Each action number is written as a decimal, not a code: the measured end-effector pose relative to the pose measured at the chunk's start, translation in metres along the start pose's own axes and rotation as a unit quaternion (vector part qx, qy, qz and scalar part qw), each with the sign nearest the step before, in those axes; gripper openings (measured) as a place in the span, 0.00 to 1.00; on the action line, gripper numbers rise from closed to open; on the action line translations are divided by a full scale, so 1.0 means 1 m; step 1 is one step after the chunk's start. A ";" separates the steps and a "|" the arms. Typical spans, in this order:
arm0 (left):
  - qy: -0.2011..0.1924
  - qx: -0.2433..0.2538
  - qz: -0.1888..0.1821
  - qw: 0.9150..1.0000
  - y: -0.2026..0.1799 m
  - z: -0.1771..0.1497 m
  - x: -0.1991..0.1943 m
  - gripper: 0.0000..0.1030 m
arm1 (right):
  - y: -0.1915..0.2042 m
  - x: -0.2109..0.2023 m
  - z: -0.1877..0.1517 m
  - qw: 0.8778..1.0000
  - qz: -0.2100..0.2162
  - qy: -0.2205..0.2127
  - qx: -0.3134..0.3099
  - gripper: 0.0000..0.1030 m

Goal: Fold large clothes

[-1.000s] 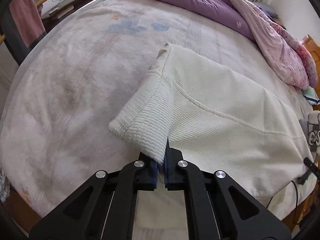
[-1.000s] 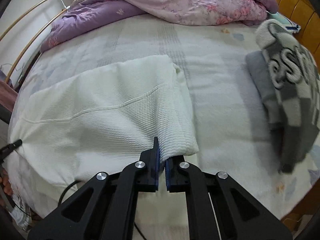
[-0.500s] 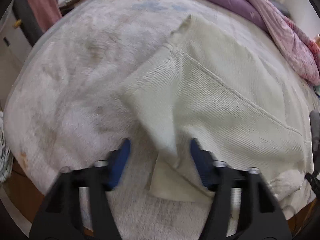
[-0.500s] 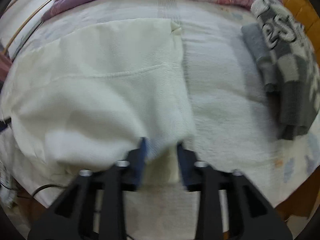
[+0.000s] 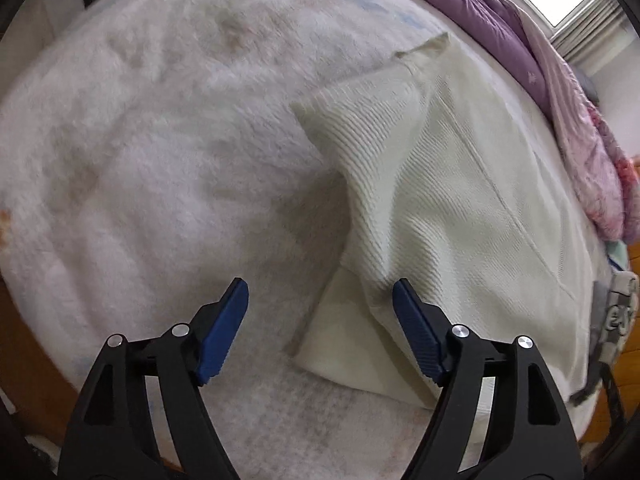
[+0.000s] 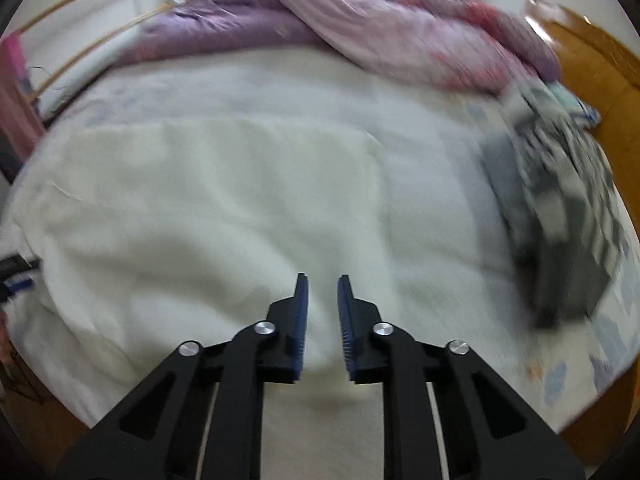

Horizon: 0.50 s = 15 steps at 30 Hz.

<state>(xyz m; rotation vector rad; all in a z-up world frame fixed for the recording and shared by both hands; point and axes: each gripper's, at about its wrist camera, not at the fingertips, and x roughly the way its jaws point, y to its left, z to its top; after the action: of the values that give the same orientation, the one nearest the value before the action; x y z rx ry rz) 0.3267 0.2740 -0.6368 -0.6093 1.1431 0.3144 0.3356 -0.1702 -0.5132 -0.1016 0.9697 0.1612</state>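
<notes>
Released cream garment (image 5: pixel 460 208), now folded flat

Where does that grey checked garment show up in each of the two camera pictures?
Left wrist: grey checked garment at the far right edge, mostly cut off.
Right wrist: it lies at right, blurred, beside the wooden headboard.
Shared landmark: the white knit garment on the bed.

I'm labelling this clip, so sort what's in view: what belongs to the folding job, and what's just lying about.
Job:
cream knit garment, lying partly folded
left tongs, open
right tongs, slightly open, holding nothing
white fleece bedspread under it

Lying about:
purple and pink quilt
grey checked garment
wooden headboard
</notes>
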 end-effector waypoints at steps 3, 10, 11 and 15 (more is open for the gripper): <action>0.011 0.007 -0.035 0.999 -0.007 0.001 0.008 0.74 | 0.046 0.022 0.025 0.999 0.031 -0.012 -0.024 0.12; 0.026 0.061 -0.011 0.998 -0.020 0.003 0.030 0.73 | 0.138 0.083 0.047 0.994 0.094 0.010 -0.059 0.03; 0.026 0.063 -0.012 0.998 -0.019 0.003 0.031 0.73 | 0.147 0.099 0.042 0.994 0.085 0.031 -0.063 0.03; 0.028 0.070 -0.015 0.997 -0.022 0.002 0.031 0.55 | 0.149 0.131 0.013 0.995 0.070 0.053 -0.048 0.02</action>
<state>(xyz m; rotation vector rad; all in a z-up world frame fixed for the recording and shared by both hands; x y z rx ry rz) 0.3522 0.2552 -0.6587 -0.5138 1.1972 0.1917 0.3920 -0.0100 -0.6158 -0.1321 1.0755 0.3352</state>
